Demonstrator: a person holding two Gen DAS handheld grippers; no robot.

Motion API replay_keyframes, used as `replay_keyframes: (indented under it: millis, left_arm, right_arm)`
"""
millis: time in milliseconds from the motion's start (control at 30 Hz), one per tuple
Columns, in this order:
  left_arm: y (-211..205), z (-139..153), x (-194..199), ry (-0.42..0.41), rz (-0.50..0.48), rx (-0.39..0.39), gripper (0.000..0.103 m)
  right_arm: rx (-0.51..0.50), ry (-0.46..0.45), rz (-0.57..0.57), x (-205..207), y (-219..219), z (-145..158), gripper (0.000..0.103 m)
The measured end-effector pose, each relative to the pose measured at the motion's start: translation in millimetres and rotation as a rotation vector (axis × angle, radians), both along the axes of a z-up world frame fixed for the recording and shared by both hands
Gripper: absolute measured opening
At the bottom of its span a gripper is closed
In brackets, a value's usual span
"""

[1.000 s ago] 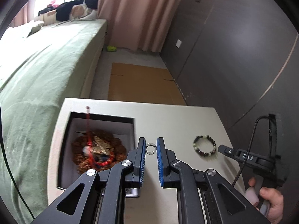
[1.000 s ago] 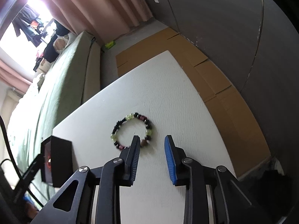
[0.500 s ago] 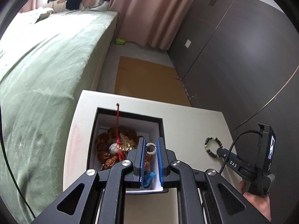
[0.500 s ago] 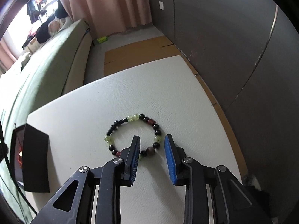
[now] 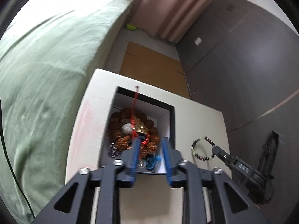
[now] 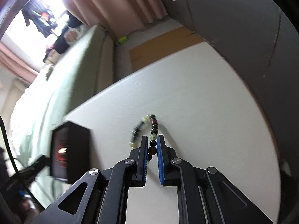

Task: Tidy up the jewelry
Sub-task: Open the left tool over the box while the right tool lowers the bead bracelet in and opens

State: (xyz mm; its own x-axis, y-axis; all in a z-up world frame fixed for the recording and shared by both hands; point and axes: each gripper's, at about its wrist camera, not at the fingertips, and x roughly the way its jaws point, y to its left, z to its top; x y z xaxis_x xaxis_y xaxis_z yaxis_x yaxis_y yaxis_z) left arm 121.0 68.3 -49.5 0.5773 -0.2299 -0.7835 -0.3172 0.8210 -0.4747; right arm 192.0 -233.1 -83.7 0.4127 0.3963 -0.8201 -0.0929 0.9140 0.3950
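Over box (image 5: 172, 119) | left hand-held gripper (image 5: 150, 145) spread, empty | right hand-held gripper (image 6: 151, 143) clenched on bracelet (image 6: 153, 130)

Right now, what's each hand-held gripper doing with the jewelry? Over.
Left hand-held gripper open, empty, over jewelry box. Right hand-held gripper shut on beaded bracelet, on white table. Nothing in the way.
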Motion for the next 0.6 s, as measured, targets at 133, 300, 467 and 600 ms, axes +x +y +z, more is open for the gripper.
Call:
replay_keyframes:
  millis: [133,300,467,600]
  left_arm:
    - [8.6,6.9,-10.9,-0.028,0.054,0.005,0.058]
    - [15.1,13.5,-18.9,-0.043,0.050,0.005,0.059]
    - [28.0,17.2,-23.6,-0.051,0.075,-0.014,0.059]
    - [38.0,22.6,-25.9,-0.064,0.107,-0.004,0.059]
  right_arm:
    - [0.099,-0.043,0.027,-16.2,11.7,16.1,0.011]
    - [0.170,-0.107,0.063,-28.5,31.2,32.7,0.011]
    - [0.254,-0.170,0.110,-31.9,53.1,49.5,0.011]
    - [0.305,-0.204,0.140,-34.5,69.3,56.7,0.011]
